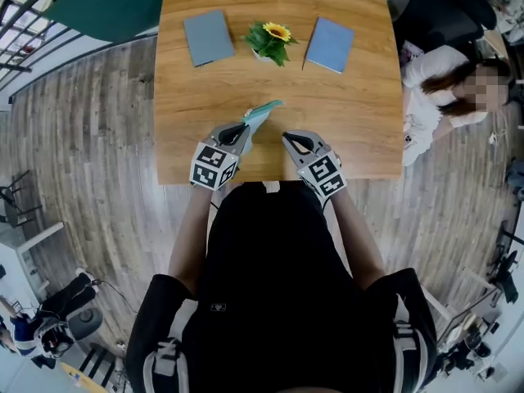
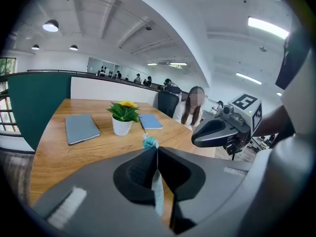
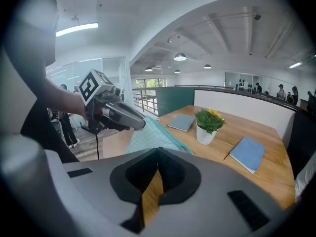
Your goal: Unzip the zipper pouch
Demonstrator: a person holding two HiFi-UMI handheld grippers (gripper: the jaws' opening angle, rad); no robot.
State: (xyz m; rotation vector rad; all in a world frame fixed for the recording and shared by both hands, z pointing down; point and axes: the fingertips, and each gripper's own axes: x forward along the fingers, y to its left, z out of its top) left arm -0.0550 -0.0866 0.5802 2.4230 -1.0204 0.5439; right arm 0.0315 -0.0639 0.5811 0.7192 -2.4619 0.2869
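Observation:
A thin teal zipper pouch (image 1: 264,112) hangs tilted just above the near part of the wooden table (image 1: 205,88). My left gripper (image 1: 244,131) is shut on its near end. In the left gripper view the pouch (image 2: 157,184) runs edge-on between the closed jaws of that gripper (image 2: 157,149), its far tip poking out ahead. My right gripper (image 1: 287,138) is shut with nothing in it, a little to the right of the pouch and apart from it. From the right gripper view, the checked pouch (image 3: 150,135) shows ahead of the closed right gripper (image 3: 159,151), held by the left gripper (image 3: 118,116).
A potted sunflower plant (image 1: 271,41) stands at the table's far middle, with a grey notebook (image 1: 208,37) to its left and a blue notebook (image 1: 329,44) to its right. A person (image 1: 446,84) sits beside the table's right edge. The table's near edge lies under my grippers.

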